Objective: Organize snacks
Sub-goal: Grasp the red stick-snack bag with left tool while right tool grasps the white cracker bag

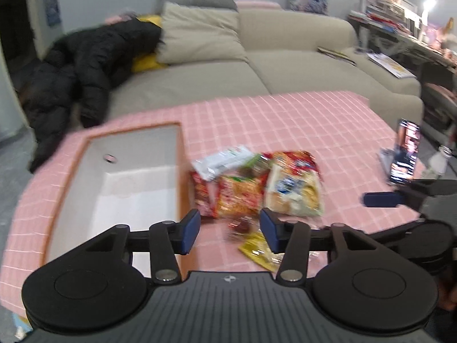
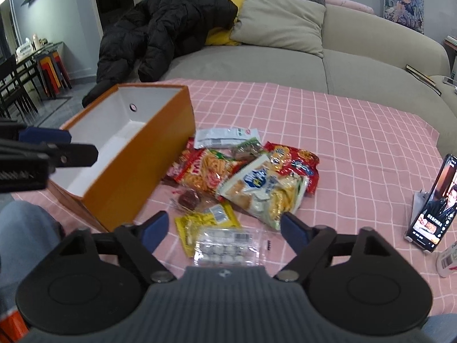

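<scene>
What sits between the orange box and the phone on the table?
The snack pile lies between orange box and phone, then bare pink cloth; clearest in the right wrist view.

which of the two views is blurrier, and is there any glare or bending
Left wrist view: motion-smeared, snack pile prints unreadable, bright lamp flare top right. Right wrist view: sharper, snack pile print fairly legible, phone screen glows. Both: fisheye curves the sofa and darkens corners.

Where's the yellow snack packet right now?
In the right wrist view the yellow packet lies flat on the pink tablecloth, just right of the orange box, with the clear tray pack overlapping its near edge.
</scene>
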